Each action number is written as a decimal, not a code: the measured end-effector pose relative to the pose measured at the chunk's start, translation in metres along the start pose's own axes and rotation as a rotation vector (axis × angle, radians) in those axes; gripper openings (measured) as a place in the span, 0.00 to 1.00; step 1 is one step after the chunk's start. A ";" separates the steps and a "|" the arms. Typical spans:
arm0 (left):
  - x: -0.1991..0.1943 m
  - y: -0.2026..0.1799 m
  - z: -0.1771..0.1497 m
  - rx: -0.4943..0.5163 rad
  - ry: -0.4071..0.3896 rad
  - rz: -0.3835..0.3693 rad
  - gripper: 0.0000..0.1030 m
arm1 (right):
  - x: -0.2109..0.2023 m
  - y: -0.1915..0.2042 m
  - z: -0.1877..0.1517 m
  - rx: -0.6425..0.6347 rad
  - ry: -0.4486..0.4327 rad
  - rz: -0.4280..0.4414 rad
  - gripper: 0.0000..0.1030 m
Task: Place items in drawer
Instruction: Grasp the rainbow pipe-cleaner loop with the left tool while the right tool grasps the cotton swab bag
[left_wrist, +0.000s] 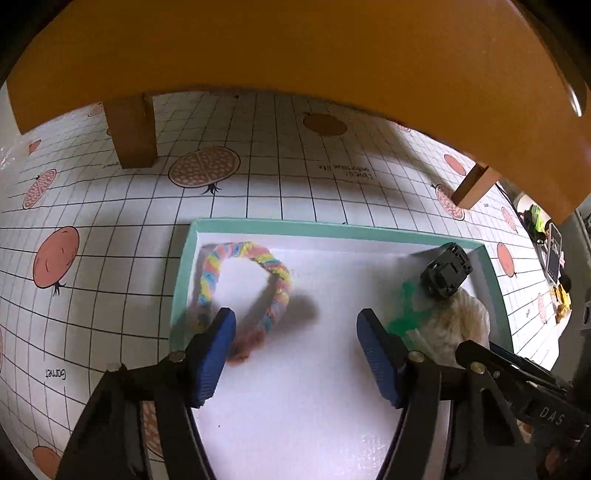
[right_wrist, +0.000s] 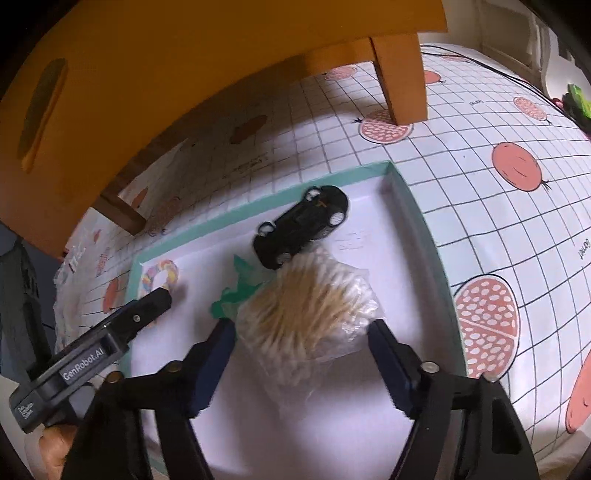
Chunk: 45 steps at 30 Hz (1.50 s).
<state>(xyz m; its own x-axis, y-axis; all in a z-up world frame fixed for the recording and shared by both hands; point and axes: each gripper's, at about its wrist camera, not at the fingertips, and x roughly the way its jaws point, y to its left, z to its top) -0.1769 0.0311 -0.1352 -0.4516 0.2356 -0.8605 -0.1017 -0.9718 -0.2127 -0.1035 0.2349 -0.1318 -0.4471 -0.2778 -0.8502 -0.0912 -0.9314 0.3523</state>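
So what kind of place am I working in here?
Most likely a home, not a lab: a table under a pomegranate-print grid tablecloth, an orange wooden drawer unit standing on it, and a teal-rimmed tray holding a toy car, cotton swabs and a rainbow hair tie.

Two wrist views, both aimed steeply down — close over the tray.
Your left camera faces the tray (left_wrist: 495, 273) from its left end, your right (right_wrist: 417, 206) from its right end; both share the car (left_wrist: 447, 275) (right_wrist: 303, 225).
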 end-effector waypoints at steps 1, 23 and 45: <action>0.000 0.001 -0.001 -0.002 0.001 0.000 0.65 | 0.001 -0.001 0.000 0.009 0.006 0.005 0.70; -0.002 0.014 -0.011 0.035 0.050 0.079 0.16 | -0.002 -0.001 -0.006 0.012 0.026 0.017 0.52; -0.030 -0.002 -0.055 0.050 0.080 -0.004 0.07 | -0.021 -0.012 -0.027 0.059 0.083 0.018 0.50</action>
<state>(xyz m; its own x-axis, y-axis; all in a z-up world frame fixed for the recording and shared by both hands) -0.1149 0.0263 -0.1344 -0.3792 0.2372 -0.8944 -0.1485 -0.9697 -0.1942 -0.0690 0.2453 -0.1286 -0.3746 -0.3146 -0.8722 -0.1373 -0.9115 0.3878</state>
